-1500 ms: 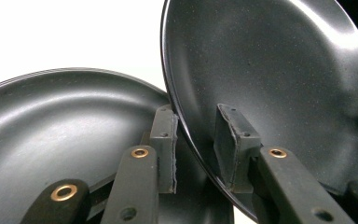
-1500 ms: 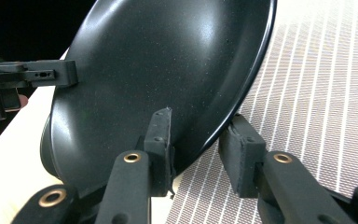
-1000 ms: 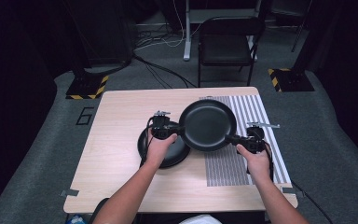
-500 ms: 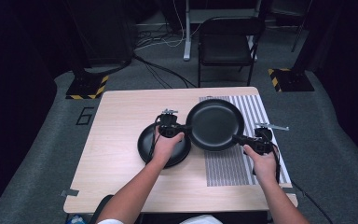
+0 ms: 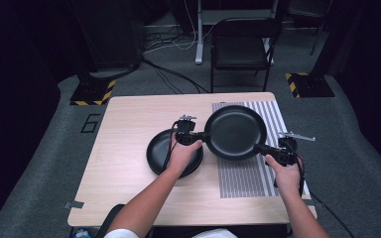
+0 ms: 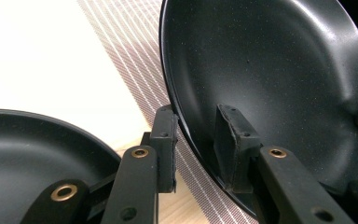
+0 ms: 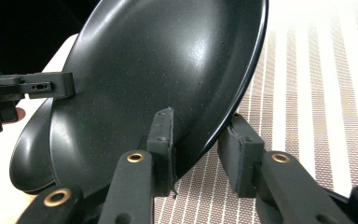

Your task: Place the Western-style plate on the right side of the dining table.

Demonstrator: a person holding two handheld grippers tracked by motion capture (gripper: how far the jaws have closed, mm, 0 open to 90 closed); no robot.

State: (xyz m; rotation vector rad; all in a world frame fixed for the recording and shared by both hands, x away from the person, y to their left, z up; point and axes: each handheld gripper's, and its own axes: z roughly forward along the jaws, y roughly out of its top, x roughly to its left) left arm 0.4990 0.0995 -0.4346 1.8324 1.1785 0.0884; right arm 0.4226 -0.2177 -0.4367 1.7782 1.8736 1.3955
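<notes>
Both hands are carrying the pan (image 5: 235,132) toward the upper right of the high view compared with a second ago: it was overlapping the black plate (image 5: 160,156), and now it is hanging clear of it, over the striped mat (image 5: 243,176) at the right of the desk (image 5: 124,129). My reading is that the pan is being separated from the plate and brought to the mat. In this view the left tongs (image 5: 198,137) are biting the pan's left rim while the right tongs (image 5: 263,147) are pinching its lower-right edge; both forearms are reaching in from the bottom edge, the left hand (image 5: 183,154) sitting above the plate, the right hand (image 5: 286,173) at the mat's right border. In the left gripper view, the left tongs (image 6: 196,140) are standing clamped on the pan (image 6: 270,79), one pad outside the rim and one inside the bowl, with the plate (image 6: 32,154) lying at lower left and the mat (image 6: 130,65) behind. In the right gripper view, the right tongs (image 7: 204,151) are likewise gripping the pan (image 7: 154,60), its rim running between the pads, and the pan is tilting steeply across the frame over the mat (image 7: 317,88), with the left tongs (image 7: 28,86) at the far left.
</notes>
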